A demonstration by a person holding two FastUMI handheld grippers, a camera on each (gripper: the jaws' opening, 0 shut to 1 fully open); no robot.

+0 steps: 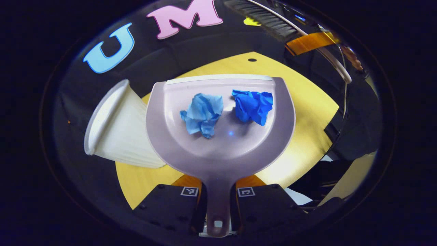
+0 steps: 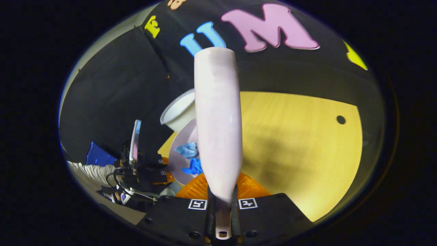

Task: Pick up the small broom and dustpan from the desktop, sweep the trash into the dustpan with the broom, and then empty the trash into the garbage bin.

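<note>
— Where is the dustpan (image 1: 222, 136)?

— In my left tongs (image 1: 218, 205). Both fingers press on its handle, which runs back between them, and the pan is held about level above the yellow worktop (image 1: 307, 112), its open lip turned away from me. Two crumpled balls lie in it side by side: a light blue paper ball (image 1: 202, 114) and a darker blue paper ball (image 1: 253, 106).

— And the broom?

— My right tongs (image 2: 221, 208) are pinched on the narrow end of the broom's handle (image 2: 218, 130), which rises straight ahead of them. From the left gripper view its dark bristles (image 1: 266, 18) hang at the top right, well apart from the pan.

— The bin?

— The white garbage bin (image 1: 116, 126) sits just beside the pan's left side, off the worktop's left edge, its mouth open.

— Any writing to read?

— Only small square black-and-white markers (image 1: 189, 191) on the fingers, no legible words. From the right gripper view, a sleeve (image 2: 92, 169) reaches in behind my left tongs.
</note>
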